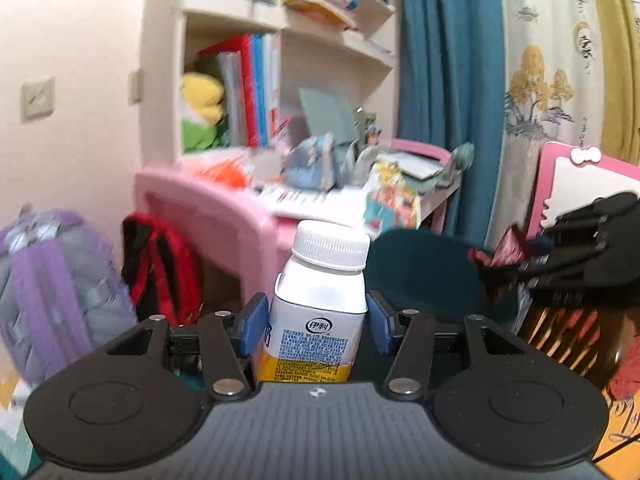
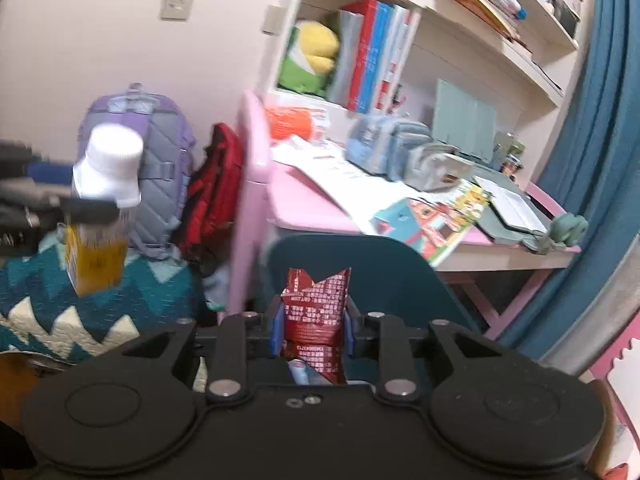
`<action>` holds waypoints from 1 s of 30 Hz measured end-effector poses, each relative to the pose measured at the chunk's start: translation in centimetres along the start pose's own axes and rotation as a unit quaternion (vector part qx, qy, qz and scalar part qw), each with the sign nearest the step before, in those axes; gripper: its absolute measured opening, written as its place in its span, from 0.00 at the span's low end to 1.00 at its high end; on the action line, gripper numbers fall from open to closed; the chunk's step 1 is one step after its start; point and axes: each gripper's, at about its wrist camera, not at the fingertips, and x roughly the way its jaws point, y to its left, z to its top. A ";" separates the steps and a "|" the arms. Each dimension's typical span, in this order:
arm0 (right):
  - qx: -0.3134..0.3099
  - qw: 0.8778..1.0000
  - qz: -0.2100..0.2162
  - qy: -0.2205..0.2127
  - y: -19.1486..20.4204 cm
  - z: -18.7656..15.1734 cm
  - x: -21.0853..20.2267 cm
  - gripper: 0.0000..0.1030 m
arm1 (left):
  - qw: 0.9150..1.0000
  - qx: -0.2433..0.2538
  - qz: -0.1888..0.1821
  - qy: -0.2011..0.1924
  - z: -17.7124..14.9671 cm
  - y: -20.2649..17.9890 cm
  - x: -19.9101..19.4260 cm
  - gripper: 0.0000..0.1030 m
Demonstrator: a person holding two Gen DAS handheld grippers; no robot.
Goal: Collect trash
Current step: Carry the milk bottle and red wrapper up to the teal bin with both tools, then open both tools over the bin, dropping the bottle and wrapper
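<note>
A white plastic bottle with a white cap and a yellow-and-blue label stands upright between the blue pads of my left gripper, which is shut on it and holds it in the air. In the right wrist view the same bottle hangs at the left, with the left gripper's fingers clamped across it. My right gripper is shut on a red snack wrapper, which sticks up between its pads. In the left wrist view that wrapper and the right gripper show at the right edge.
A pink desk strewn with papers, pencil cases and books stands ahead, under a white bookshelf. A teal chair is tucked in front. A purple backpack and a red bag lean at the left. Blue curtain on the right.
</note>
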 end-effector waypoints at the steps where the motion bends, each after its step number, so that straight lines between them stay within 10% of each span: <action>1: 0.000 1.000 -0.003 0.005 -0.8 -0.1 0.3 0.25 | 1.000 0.009 0.002 -0.006 0.7 -0.7 0.7 0.50; 12: -0.018 0.997 0.016 0.071 -4.3 -1.2 5.6 0.25 | 0.999 0.019 -0.030 0.012 7.3 -8.1 10.1 0.50; 30: -0.051 0.985 0.061 0.155 -5.3 -3.8 11.0 0.37 | 0.985 0.008 -0.046 0.168 1.3 -10.9 23.5 0.48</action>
